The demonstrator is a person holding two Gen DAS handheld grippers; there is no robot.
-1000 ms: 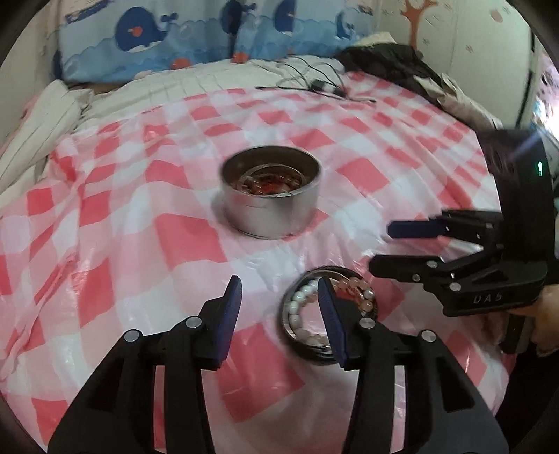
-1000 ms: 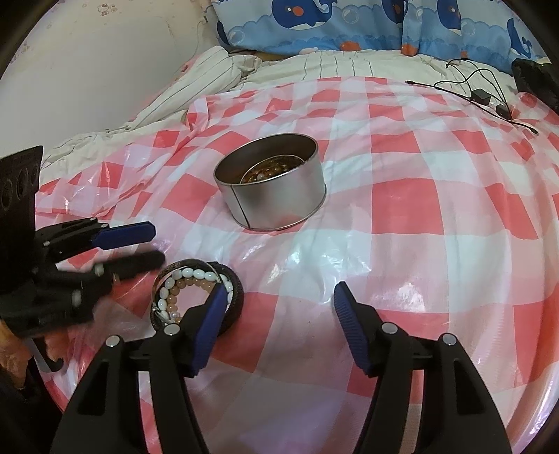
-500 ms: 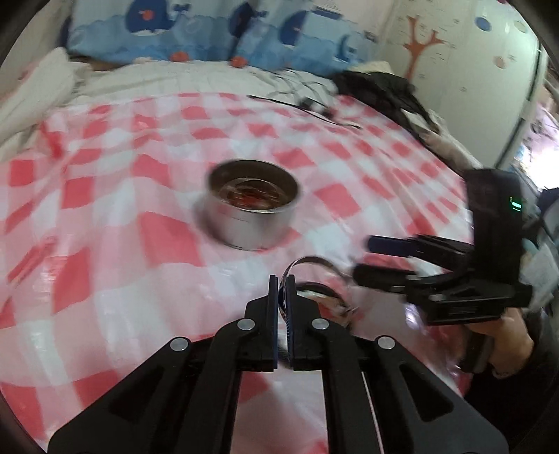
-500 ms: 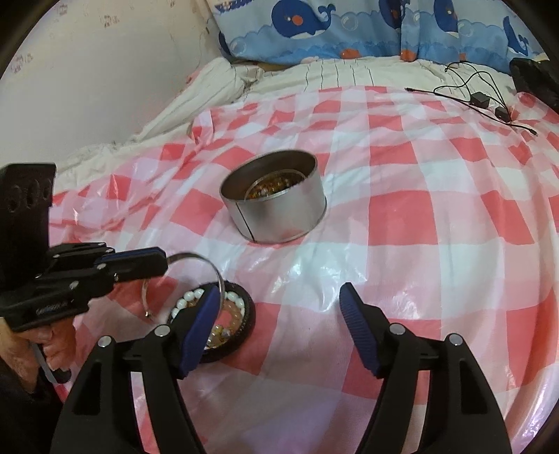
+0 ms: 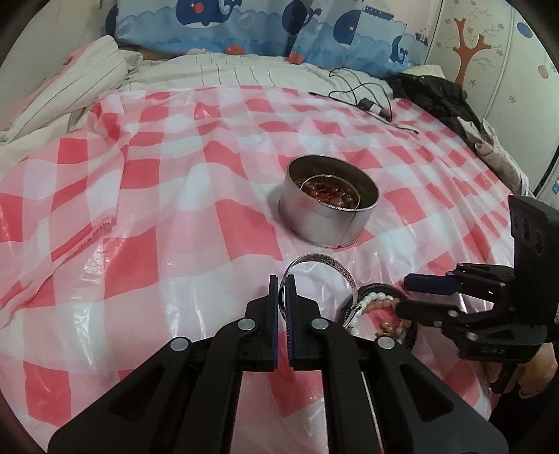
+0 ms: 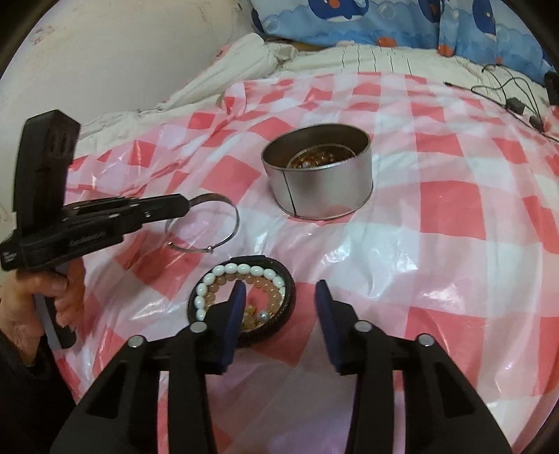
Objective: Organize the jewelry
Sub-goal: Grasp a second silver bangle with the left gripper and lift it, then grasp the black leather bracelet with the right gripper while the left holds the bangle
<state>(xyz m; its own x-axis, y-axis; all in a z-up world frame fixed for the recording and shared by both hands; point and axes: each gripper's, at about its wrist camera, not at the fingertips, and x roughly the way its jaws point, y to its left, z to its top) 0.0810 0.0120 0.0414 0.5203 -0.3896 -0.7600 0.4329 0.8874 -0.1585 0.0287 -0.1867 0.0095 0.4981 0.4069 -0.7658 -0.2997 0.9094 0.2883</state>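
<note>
My left gripper (image 5: 283, 283) is shut on a thin silver bangle (image 5: 330, 262), which it holds upright just above the red-checked cloth (image 5: 174, 216). The right wrist view shows the same gripper (image 6: 185, 203) and bangle (image 6: 232, 223) left of the tin. A round metal tin (image 5: 328, 199) with beaded jewelry inside stands beyond it. A black woven bracelet (image 6: 284, 279) lies flat and rings a white bead bracelet (image 6: 223, 270) and a peach one. My right gripper (image 6: 279, 297) is closing, one finger inside that ring and one outside, with the black rim between them untouched.
A black cable with a small plug (image 5: 367, 103) lies at the cloth's far edge. Dark clothing (image 5: 436, 94) is heaped at the back right. Striped bedding (image 5: 70, 80) and a whale-print pillow (image 5: 262, 24) border the cloth. A wall (image 6: 122, 52) rises at the left.
The left gripper shut on the silver bangle and lifted it out of the bracelet pile, away to the left. The right gripper's jaws narrowed and came down over the pile's right rim.
</note>
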